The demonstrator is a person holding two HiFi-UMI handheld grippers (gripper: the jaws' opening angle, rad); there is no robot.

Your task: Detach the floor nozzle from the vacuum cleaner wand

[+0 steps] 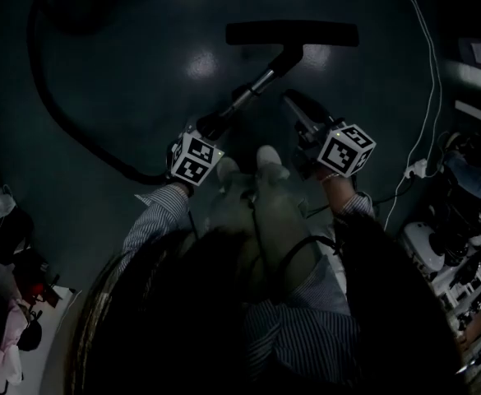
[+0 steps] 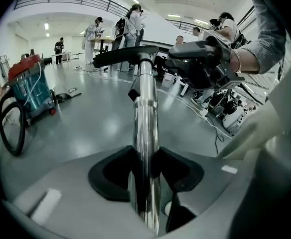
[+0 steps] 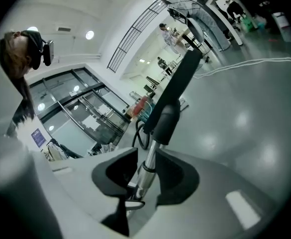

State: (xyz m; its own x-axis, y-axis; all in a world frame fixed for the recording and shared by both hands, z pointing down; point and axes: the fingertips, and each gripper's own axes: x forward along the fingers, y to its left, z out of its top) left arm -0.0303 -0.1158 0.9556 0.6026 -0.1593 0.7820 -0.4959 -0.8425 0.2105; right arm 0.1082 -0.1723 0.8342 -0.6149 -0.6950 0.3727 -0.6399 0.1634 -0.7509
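The black floor nozzle (image 1: 292,34) lies crosswise at the top of the head view, joined by its neck to the chrome wand (image 1: 252,87). My left gripper (image 1: 210,128) is shut on the wand's lower part; in the left gripper view both pads press the chrome tube (image 2: 145,128), with the nozzle (image 2: 128,55) at its far end. My right gripper (image 1: 293,104) hovers just right of the wand and points at the neck. In the right gripper view the wand (image 3: 146,171) and nozzle (image 3: 177,81) show in the gap, clear of both pads.
A black hose (image 1: 51,105) curves off left to a red and teal vacuum canister (image 2: 28,86). A white cable (image 1: 432,81) runs down the right side, past equipment (image 1: 462,245). My shoes (image 1: 269,161) stand below the wand. People (image 2: 96,34) work in the far background.
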